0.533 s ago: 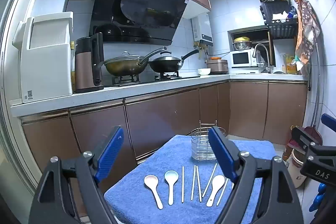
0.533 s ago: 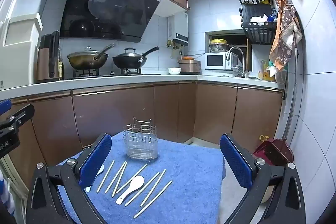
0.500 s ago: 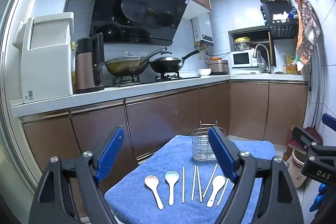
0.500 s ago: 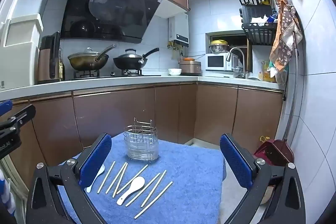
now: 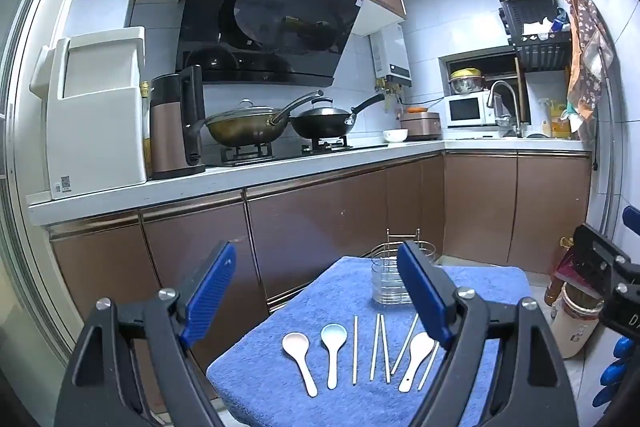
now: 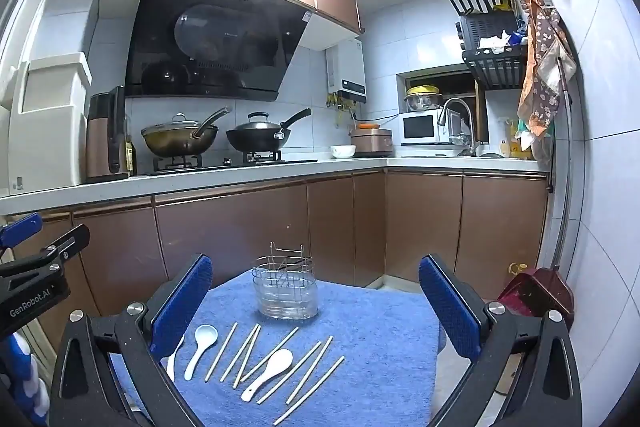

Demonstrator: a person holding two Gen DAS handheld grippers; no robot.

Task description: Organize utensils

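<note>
A: Start at the left. What does the left gripper (image 5: 316,291) have?

B: Nothing. Its blue pads stand spread wide, with only air between them, above the near end of the blue towel (image 5: 472,279). The tool points roughly level, out over the cloth.

A: And what lies on the towel, going left to right?

B: In the left wrist view, first a white spoon (image 5: 298,351), bowl away from the camera. Just beside it lies a second white spoon (image 5: 333,346), its bowl slightly bluish. Then come pale chopsticks (image 5: 379,347): a single one, then two that meet in a narrow V, then more slanted ones. A third spoon (image 5: 416,353) lies among those slanted sticks, partly behind the left gripper's right finger.

A: Where is the holder?

B: The wire utensil holder (image 6: 286,291) stands upright toward the far end of the towel, beyond the row. I see no utensils in it.

A: And the right gripper (image 6: 316,299)?

B: Also spread wide and holding nothing. From its camera the holder sits between the two fingers, well beyond them, untouched. The leftmost spoon is mostly hidden behind its left finger.

A: Behind all that?

B: A white countertop (image 5: 280,173) over brown cabinets, with two woks (image 5: 248,129) on the stove, and a microwave (image 5: 468,111) further right.
</note>
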